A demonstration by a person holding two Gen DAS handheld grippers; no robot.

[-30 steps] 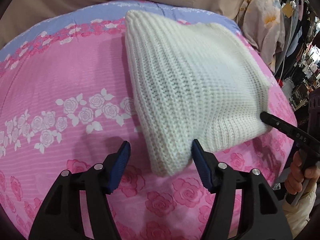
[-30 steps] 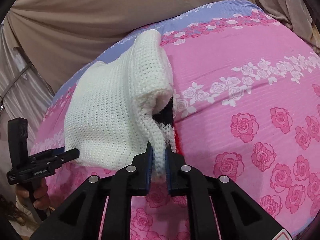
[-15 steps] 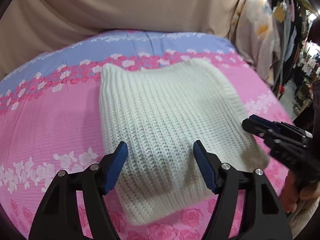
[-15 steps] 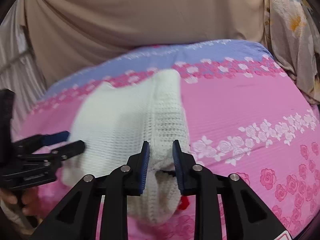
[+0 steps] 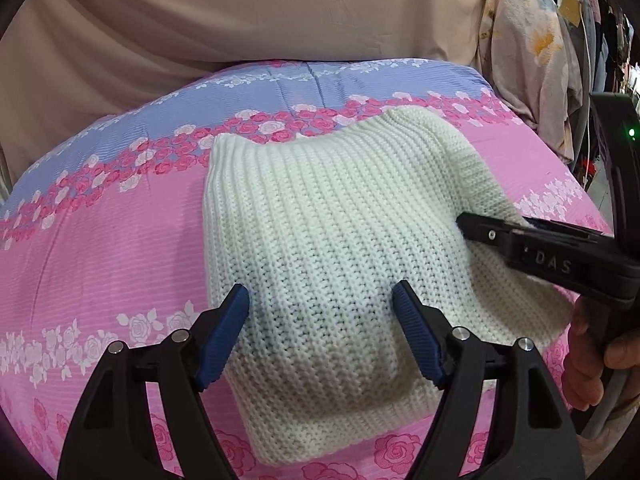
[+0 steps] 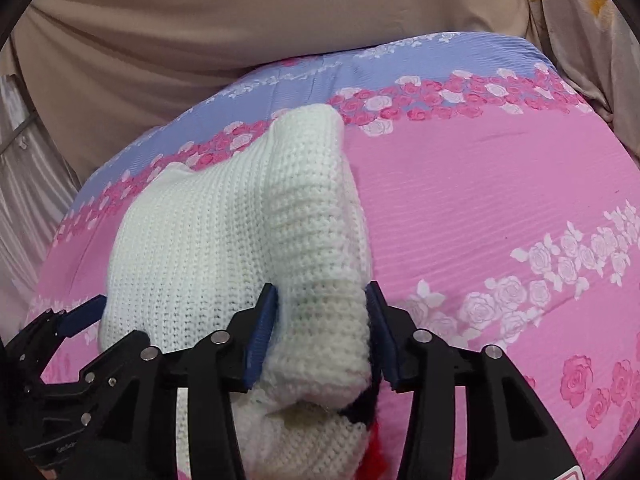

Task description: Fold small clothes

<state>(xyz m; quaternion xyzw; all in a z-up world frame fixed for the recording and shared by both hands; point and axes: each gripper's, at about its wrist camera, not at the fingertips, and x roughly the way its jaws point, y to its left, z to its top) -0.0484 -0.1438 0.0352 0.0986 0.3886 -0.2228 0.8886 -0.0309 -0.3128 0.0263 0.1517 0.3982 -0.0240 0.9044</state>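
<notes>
I am holding my left gripper [image 5: 320,332] wide apart over the near edge of the cream ribbed-knit folded garment [image 5: 344,264]; my right gripper [image 6: 322,332] is straddling its right fold unclamped, all lying mid pink rose-print bedsheet [image 5: 100,248].

1. We cannot see under the white knit garment [image 5: 320,240], which hides the pink bedsheet [image 5: 100,248] beneath.
2. At 6 o'clock in the right wrist view, red and black patches [image 6: 366,412] (unclear what) peek from its folded edge.
3. The right gripper [image 5: 464,226] tips are buried in knit.
</notes>
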